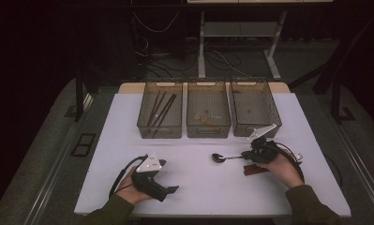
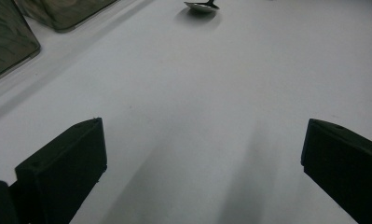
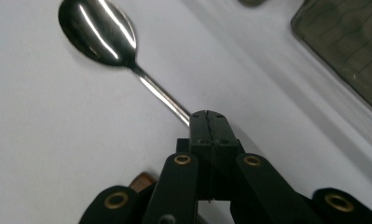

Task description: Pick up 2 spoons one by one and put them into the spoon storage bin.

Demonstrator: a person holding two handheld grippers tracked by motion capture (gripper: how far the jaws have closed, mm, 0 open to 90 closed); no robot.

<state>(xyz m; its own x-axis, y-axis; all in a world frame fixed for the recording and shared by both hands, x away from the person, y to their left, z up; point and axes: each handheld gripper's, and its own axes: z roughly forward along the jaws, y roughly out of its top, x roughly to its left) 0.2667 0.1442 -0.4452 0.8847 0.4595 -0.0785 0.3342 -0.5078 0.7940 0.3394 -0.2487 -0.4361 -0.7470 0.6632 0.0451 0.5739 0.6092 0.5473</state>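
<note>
High view, one spoon (image 1: 220, 158), three bins (image 1: 208, 115)

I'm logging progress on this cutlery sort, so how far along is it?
Partly done: the left bin already holds chopsticks, and the middle bin has something small I can't make out. In hand: the right gripper is shut on the spoon by its handle. The left gripper waits open over the table. Left: binning the spoon and the brown piece under the right hand.
</note>
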